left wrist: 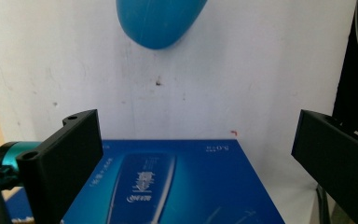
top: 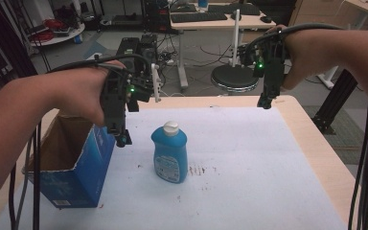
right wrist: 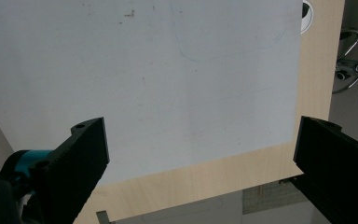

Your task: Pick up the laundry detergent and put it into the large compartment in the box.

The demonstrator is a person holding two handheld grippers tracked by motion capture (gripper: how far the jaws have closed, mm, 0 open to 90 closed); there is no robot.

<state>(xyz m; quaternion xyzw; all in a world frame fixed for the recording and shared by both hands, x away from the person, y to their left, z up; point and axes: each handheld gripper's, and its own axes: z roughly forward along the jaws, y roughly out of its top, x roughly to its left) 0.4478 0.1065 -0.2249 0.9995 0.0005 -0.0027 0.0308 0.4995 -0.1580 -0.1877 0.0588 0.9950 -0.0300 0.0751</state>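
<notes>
A blue bottle (top: 170, 153) with a white cap stands upright near the middle of the white mat (top: 249, 163). To its left an open blue carton (top: 76, 167) shows its brown inside. My left gripper (top: 122, 139) hangs open just above the carton's right wall, nothing between its fingers. In the left gripper view the carton's printed side (left wrist: 168, 186) lies below the jaws and the bottle's rounded body (left wrist: 158, 21) is at the top. My right gripper (top: 265, 102) hovers open over the mat's far right corner, holding nothing; its view looks down on the bare mat (right wrist: 144, 70).
The wooden table (top: 311, 143) borders the mat on the right and far side. Small reddish stains (top: 199, 170) mark the mat beside the bottle. Beyond the table are a round stool base (top: 232, 76), desks and floor cables. Black cables (top: 366, 167) hang at the right edge.
</notes>
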